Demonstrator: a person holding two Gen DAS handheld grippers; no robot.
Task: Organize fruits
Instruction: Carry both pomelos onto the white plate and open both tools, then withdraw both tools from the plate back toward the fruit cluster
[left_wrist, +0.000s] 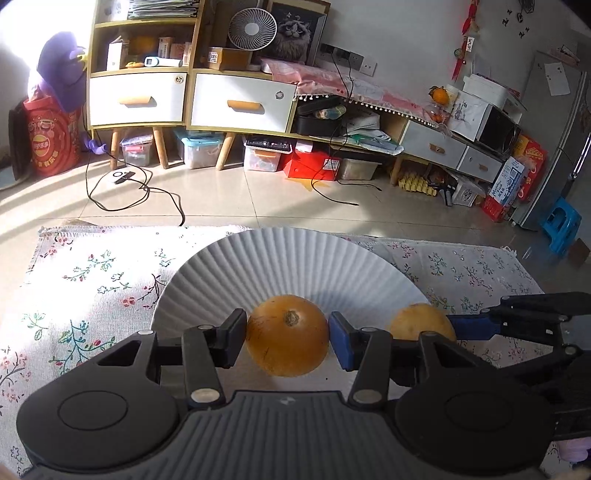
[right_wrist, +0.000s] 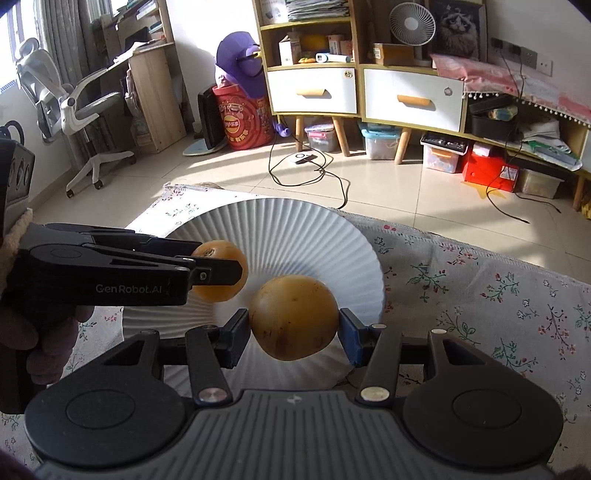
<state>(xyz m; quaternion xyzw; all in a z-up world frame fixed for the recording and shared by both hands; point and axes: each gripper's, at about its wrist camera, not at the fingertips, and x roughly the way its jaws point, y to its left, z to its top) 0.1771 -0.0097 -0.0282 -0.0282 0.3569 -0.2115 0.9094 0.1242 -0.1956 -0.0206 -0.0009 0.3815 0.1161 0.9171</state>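
My left gripper (left_wrist: 287, 338) is shut on an orange fruit (left_wrist: 287, 334) with its stem end up, held over the near part of a white pleated paper plate (left_wrist: 258, 258). My right gripper (right_wrist: 293, 326) is shut on a second, yellower orange fruit (right_wrist: 293, 317), held over the plate's near right rim (right_wrist: 362, 266). In the right wrist view the left gripper (right_wrist: 218, 275) comes in from the left with its fruit (right_wrist: 221, 258) over the plate. In the left wrist view the right gripper (left_wrist: 439, 325) shows at the right with its fruit (left_wrist: 419, 321).
The plate lies on a floral tablecloth (left_wrist: 92, 280) on a table. Beyond the far table edge is a tiled floor (left_wrist: 229, 192) with cables, storage boxes and shelf cabinets (left_wrist: 192, 96). An office chair (right_wrist: 70, 107) stands at the far left.
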